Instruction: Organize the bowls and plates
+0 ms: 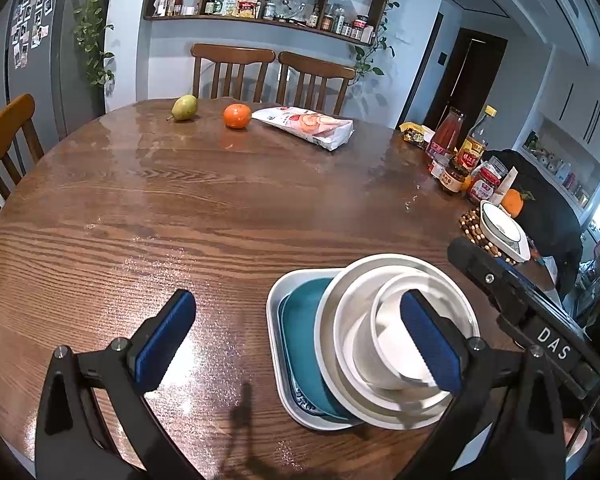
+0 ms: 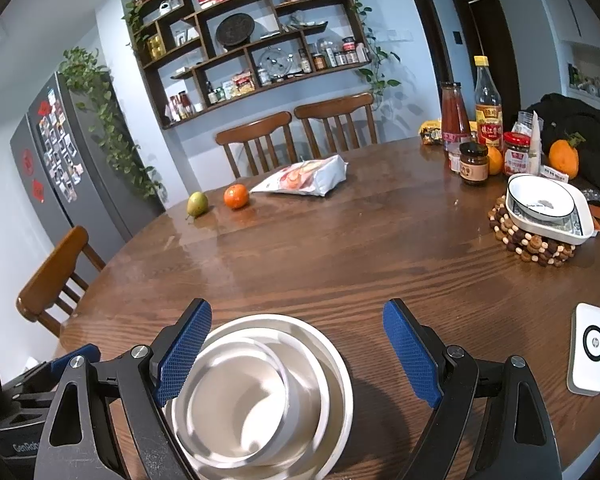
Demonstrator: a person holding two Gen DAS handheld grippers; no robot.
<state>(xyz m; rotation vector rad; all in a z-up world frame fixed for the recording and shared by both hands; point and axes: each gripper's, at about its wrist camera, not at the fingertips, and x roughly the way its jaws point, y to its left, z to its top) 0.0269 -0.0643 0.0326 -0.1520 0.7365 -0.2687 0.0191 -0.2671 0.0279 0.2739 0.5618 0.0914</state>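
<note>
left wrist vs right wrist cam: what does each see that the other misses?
Only the left wrist view: the white rectangular tray and the teal plate beneath the nested white bowls.

Only the right wrist view: a white device lying on the table at the right.

Both: the bowl stack, the pear, the orange, the snack bag, the jars and bottles, and the white dish on a beaded trivet. Both grippers are open.
</note>
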